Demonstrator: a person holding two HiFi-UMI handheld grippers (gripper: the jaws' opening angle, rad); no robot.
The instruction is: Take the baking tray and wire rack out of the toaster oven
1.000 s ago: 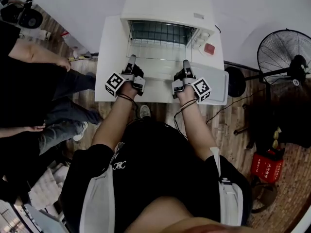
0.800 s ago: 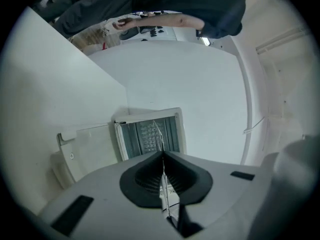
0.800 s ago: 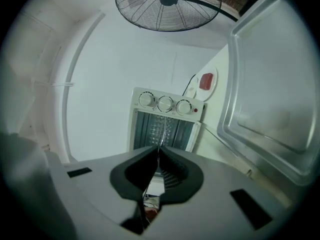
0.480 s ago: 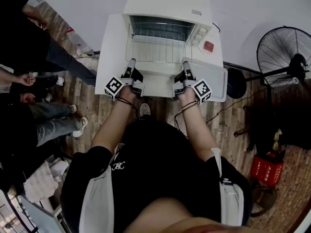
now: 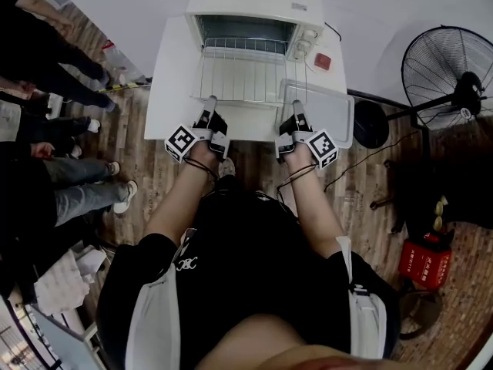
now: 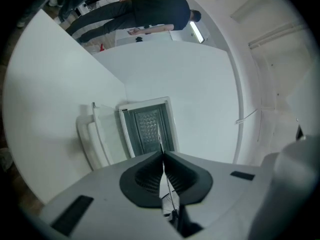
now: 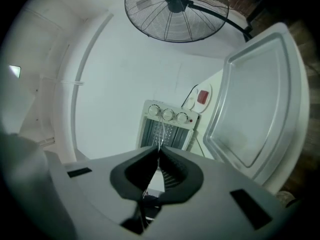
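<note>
The white toaster oven [image 5: 258, 14] stands open at the back of a white table [image 5: 166, 91]. The wire rack [image 5: 246, 75] hangs level, drawn out of the oven mouth toward me. My left gripper [image 5: 209, 102] is shut on the rack's near left edge, my right gripper [image 5: 297, 108] on its near right edge. In the left gripper view the rack [image 6: 161, 139] shows edge-on as a thin wire pinched in the left gripper [image 6: 162, 154]. The right gripper [image 7: 159, 151] pinches the rack [image 7: 161, 134] likewise. The grey baking tray [image 5: 327, 110] lies on the table's right side, beside my right gripper, also in the right gripper view [image 7: 255, 104].
A standing fan [image 5: 447, 79] is on the floor at the right, with a red box [image 5: 424, 264] below it. People's legs [image 5: 69, 68] crowd the floor at the left. A red switch [image 5: 322, 62] lies beside the oven.
Both grippers have drawn back toward me with the wire rack, which has slid further out of the oven. The people at the left have shifted.
</note>
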